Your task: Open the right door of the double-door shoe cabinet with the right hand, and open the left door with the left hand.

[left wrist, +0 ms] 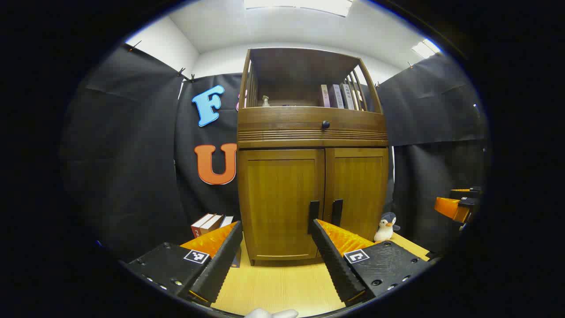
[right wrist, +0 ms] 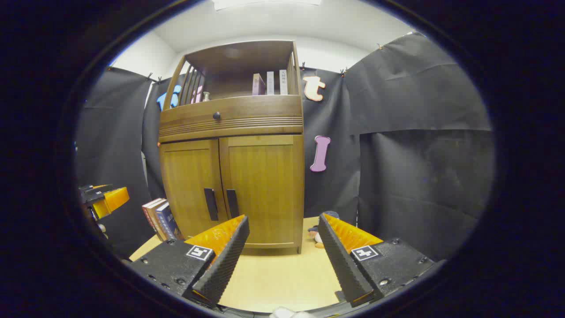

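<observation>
Two closed doors fronted the shoe cabinet [left wrist: 311, 150] at twelve o'clock of the left gripper [left wrist: 276, 229], fingers wide, gripping nothing. The right gripper [right wrist: 283, 223] likewise gaped, apart from the right door [right wrist: 264, 190]. A penguin toy [left wrist: 386, 226] stood at two o'clock.

**Shoe cabinet: both doors shut**

Shoe cabinet [left wrist: 311, 150] of warm brown wood, upright on the pale wooden tabletop [left wrist: 273, 287], back toward the cloth wall. Left door [left wrist: 280, 203] and right door [left wrist: 356, 190] closed, flush, meeting at the centre seam. Each a framed panel. Two dark vertical handles, left handle [left wrist: 313, 216] and right handle [left wrist: 337, 212], just beside the seam, low on the doors (neither touched). Above the doors, a drawer front with a small dark knob [left wrist: 325, 125].
</observation>
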`<action>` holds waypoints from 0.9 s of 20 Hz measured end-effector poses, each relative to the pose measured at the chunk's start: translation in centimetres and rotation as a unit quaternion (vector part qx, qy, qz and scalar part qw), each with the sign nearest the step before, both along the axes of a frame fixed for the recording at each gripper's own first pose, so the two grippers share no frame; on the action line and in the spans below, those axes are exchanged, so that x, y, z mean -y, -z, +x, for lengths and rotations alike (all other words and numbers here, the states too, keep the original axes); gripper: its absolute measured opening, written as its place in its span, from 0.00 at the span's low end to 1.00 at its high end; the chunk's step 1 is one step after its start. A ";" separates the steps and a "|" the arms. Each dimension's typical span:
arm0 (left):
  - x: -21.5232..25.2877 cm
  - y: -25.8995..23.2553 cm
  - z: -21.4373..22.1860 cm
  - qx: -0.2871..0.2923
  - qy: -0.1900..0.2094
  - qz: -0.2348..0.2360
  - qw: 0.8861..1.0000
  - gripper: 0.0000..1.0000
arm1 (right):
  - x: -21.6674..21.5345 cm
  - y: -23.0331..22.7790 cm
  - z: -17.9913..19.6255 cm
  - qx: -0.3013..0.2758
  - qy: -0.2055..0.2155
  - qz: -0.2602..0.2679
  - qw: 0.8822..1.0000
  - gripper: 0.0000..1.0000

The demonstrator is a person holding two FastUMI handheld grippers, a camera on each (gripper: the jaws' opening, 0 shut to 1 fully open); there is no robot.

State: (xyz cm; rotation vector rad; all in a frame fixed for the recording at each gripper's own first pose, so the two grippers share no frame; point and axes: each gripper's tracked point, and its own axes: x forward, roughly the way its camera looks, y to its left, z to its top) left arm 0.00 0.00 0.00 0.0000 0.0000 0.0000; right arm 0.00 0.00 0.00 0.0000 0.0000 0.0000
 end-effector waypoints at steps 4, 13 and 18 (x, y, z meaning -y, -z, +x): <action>0.7 -0.2 0.0 0.001 0.012 0.002 1.000 0.95 | -0.2 -0.6 -0.1 0.005 0.005 0.000 1.000 1.00; 0.5 0.1 -0.7 -0.003 0.019 0.003 1.000 0.95 | -1.5 -0.2 -1.0 0.009 0.006 -0.008 1.000 1.00; 0.0 0.5 -2.0 -0.003 0.021 0.010 1.000 0.95 | -2.0 0.4 -1.4 0.007 0.009 -0.010 1.000 0.99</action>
